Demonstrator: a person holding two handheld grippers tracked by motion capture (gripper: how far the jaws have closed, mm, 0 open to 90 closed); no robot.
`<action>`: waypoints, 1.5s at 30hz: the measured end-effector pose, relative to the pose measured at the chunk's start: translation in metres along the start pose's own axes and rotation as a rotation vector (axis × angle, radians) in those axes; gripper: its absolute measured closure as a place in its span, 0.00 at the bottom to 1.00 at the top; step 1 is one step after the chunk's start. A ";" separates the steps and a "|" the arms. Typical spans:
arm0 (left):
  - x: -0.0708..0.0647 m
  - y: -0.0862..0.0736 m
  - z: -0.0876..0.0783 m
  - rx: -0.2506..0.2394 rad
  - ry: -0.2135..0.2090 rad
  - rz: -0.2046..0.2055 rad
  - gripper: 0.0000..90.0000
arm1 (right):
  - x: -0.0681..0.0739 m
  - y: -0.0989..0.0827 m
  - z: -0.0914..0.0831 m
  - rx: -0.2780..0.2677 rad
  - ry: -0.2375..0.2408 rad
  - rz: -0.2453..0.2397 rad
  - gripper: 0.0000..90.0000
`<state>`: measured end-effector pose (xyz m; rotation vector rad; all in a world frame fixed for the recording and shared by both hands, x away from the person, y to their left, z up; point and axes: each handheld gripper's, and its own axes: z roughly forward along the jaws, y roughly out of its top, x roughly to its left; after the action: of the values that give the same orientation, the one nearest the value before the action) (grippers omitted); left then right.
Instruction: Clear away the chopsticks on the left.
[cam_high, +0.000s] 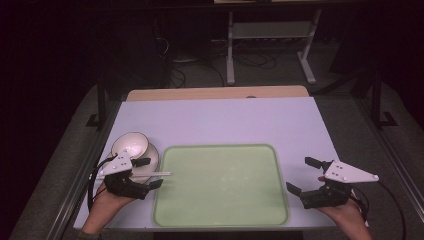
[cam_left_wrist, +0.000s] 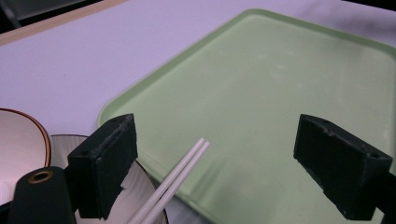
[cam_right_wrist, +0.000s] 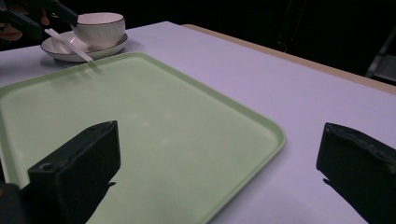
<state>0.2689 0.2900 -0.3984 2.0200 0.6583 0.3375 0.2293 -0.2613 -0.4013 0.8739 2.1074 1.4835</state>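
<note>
A pale green tray (cam_high: 220, 210) lies in the middle of the lavender table top. Left of it a white bowl (cam_high: 130, 145) with a dark rim sits on a white plate (cam_high: 152, 161). A pair of white chopsticks (cam_high: 159, 174) rests across the plate with its tips over the tray's left edge. My left gripper (cam_high: 148, 173) is open around the chopsticks (cam_left_wrist: 183, 173), which lie between its wide-set jaws without touching either. My right gripper (cam_high: 303, 175) is open at the tray's right edge, with nothing between its jaws. From the right gripper view, the bowl (cam_right_wrist: 99, 28) and chopsticks (cam_right_wrist: 72, 45) are far across the tray (cam_right_wrist: 140, 112).
The table top (cam_high: 225, 120) reaches back to a wooden strip (cam_high: 215, 93). Beyond it stand a metal frame (cam_high: 270, 35) and cables on a dark floor. Bare table lies behind the tray and to its right.
</note>
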 end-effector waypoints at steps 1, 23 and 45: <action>0.000 0.000 0.000 0.003 0.002 0.000 0.15 | 0.000 0.000 0.000 0.002 -0.001 0.002 0.00; -0.004 -0.008 0.008 0.070 -0.018 -0.021 0.37 | -0.005 -0.009 0.004 0.131 -0.060 0.025 0.00; -0.003 -0.012 0.021 0.224 0.018 -0.054 1.00 | -0.011 -0.021 0.010 0.163 -0.062 0.058 0.00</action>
<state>0.2730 0.2783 -0.4198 2.2083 0.7893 0.2595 0.2380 -0.2673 -0.4245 1.0349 2.1976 1.3079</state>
